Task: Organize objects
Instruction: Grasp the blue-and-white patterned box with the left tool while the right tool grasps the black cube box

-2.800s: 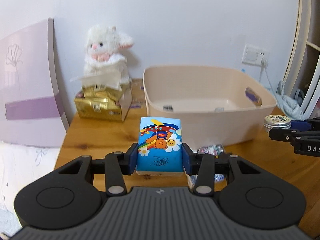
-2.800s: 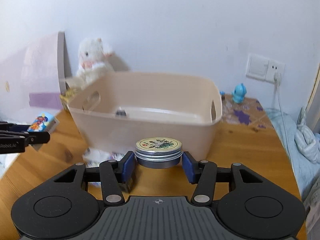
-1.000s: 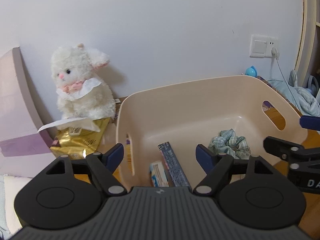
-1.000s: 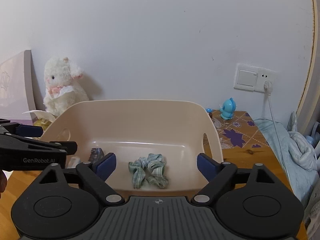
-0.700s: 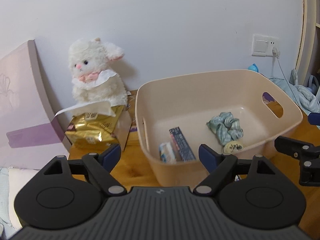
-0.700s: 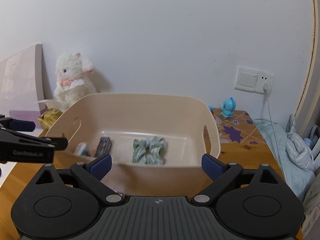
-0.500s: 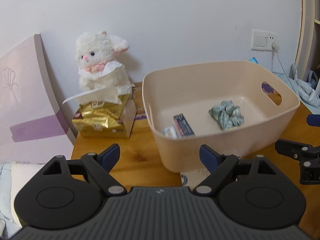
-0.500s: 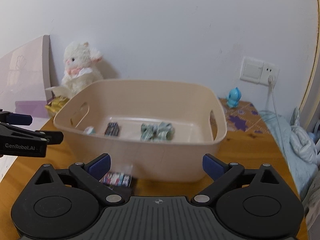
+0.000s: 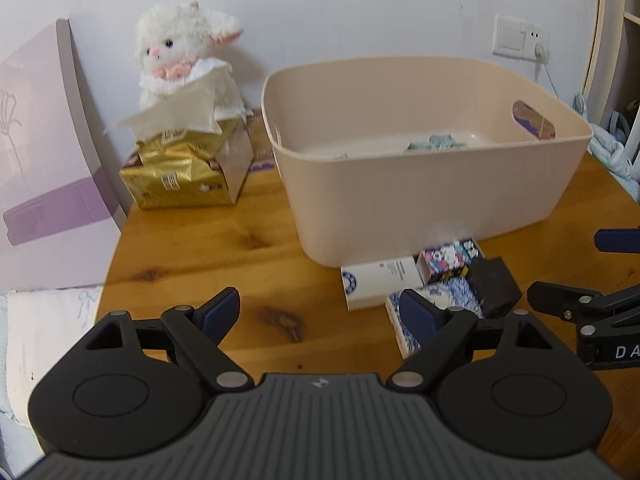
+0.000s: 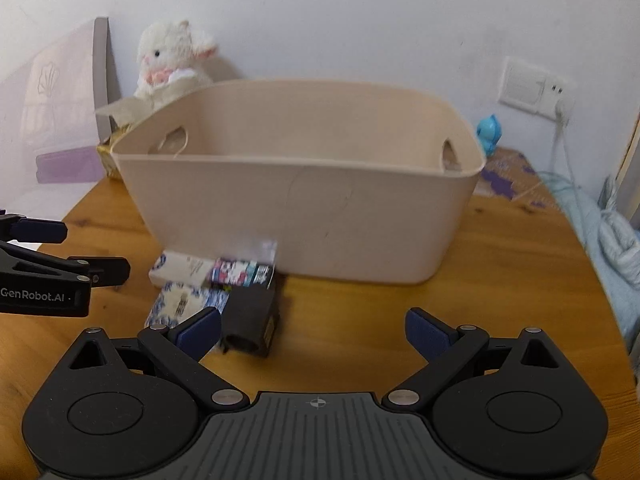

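Small boxes clustered on wooden table (image 9: 208, 256) against beige tub (image 9: 420, 200) front: white box (image 9: 380, 280), patterned box (image 10: 240, 273), blue-white pack (image 10: 180, 303), black box (image 10: 250, 322). Left gripper (image 9: 322, 312) and right gripper (image 10: 313, 330) both spread wide, empty, just short of cluster.

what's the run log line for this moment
left gripper: open, empty | right gripper: open, empty | bin: on table | boxes: outside bin

A white plush lamb (image 9: 182, 56) sits against the wall behind a gold tissue pack (image 9: 180, 174) on the wooden table (image 9: 192, 248). A lilac board (image 9: 44, 152) leans at the left, while a small blue figurine (image 10: 490, 131) stands below a wall socket (image 10: 534, 86), near pale blue bedding (image 10: 612, 236).
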Available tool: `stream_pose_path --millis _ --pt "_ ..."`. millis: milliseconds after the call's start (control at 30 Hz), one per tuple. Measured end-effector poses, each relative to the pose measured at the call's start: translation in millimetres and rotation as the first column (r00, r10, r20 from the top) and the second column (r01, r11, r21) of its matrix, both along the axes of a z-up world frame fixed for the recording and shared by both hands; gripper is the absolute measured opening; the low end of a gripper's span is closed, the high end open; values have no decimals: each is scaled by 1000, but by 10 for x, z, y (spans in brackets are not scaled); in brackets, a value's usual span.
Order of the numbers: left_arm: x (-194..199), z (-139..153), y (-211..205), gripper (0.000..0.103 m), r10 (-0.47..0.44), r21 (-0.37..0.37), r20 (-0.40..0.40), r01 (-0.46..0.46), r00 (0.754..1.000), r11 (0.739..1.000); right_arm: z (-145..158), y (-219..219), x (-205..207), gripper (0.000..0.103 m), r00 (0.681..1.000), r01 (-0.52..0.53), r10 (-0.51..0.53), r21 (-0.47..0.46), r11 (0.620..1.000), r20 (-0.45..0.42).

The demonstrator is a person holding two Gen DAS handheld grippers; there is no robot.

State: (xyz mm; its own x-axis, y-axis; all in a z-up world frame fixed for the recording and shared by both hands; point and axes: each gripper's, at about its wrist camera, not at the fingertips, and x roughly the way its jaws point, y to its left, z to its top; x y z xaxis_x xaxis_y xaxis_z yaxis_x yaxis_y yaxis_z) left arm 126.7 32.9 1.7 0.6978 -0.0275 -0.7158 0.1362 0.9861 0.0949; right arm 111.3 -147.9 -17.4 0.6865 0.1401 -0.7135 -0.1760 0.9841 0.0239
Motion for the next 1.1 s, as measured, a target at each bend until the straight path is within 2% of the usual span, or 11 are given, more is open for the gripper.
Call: stream_pose_path --millis 467,667,767,833,1100 --pt "123 -208 64 88 30 -6 -45 -30 999 1000 -284 215 202 98 999 -5 4 -13 1000 -44" --pt "194 -265 63 88 33 -18 -58 -34 998 999 -345 142 274 95 999 33 -31 50 998 -45" --pt "212 -267 48 88 34 -30 -59 -36 998 999 -352 104 295 92 998 50 -48 52 997 -40" --pt "215 -260 30 88 31 -38 -59 -34 998 999 -355 77 306 84 997 65 -64 26 998 -42" --pt "210 -228 -147 88 6 -66 -63 -10 998 998 -407 -157 332 83 992 110 -108 31 993 -59"
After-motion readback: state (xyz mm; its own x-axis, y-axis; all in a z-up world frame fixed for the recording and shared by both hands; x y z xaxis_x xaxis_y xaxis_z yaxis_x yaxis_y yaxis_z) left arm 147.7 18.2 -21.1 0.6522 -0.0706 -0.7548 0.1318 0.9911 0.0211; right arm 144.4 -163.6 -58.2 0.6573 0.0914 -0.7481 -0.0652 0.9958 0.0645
